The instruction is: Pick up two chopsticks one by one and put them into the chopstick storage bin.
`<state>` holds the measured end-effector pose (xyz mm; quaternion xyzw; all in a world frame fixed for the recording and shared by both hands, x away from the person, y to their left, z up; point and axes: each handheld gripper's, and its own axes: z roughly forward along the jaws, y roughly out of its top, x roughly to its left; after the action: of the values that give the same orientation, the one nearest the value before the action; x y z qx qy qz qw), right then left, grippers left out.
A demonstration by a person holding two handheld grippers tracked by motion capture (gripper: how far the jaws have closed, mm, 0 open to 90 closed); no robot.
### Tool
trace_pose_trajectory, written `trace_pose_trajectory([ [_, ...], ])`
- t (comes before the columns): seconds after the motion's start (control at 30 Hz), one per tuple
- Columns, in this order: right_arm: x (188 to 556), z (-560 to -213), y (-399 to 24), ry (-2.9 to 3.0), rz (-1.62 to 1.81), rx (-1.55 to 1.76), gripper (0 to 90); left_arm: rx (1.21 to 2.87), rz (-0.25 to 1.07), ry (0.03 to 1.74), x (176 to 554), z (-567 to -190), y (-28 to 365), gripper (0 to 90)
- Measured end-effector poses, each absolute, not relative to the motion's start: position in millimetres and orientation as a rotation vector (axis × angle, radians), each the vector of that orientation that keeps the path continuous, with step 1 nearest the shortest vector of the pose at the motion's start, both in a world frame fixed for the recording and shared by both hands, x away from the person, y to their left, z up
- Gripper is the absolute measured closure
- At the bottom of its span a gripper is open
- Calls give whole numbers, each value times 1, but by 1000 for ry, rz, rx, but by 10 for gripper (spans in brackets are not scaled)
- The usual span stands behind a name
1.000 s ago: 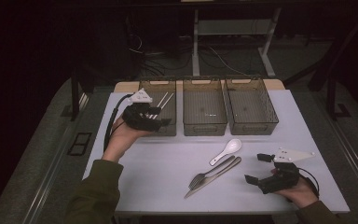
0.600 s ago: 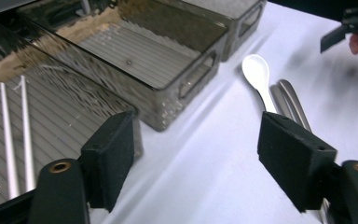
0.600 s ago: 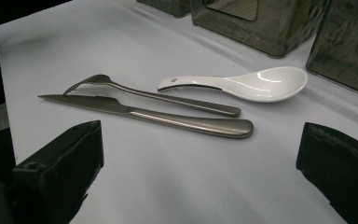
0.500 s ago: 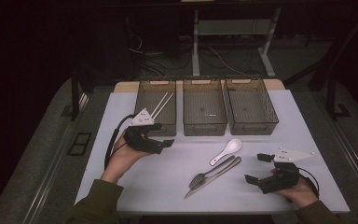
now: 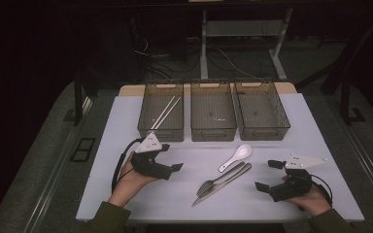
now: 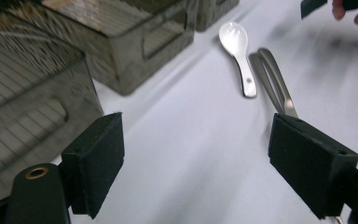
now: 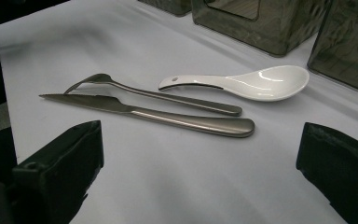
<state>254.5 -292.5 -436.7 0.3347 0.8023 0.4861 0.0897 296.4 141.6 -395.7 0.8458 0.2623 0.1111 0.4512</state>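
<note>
Both grippers, left (image 5: 171,162) and right (image 5: 266,175), rest wide open and empty on table (image 5: 126,126), flanking spoon (image 5: 236,157), fork (image 5: 213,180), knife (image 5: 226,182).

In the left gripper view, the nearest mesh bin (image 6: 25,107) runs off the left edge and is blurred, while the fork and knife (image 6: 275,86) pass behind the right-hand jaw. The other hand (image 6: 354,14) is cut off at the top right corner. In the right gripper view, the bins (image 7: 261,23) are cropped by the top edge.
</note>
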Motion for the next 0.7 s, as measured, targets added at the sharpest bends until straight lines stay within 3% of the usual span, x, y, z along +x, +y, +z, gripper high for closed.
trace_pose_trajectory([
  [0.63,258,-430,-289,2452,1391,1030,9,2083,274,676,265,-424,156,139],
  [0.7,259,-429,-289,2463,1389,1029,53,2082,272,680,265,-425,156,136],
])
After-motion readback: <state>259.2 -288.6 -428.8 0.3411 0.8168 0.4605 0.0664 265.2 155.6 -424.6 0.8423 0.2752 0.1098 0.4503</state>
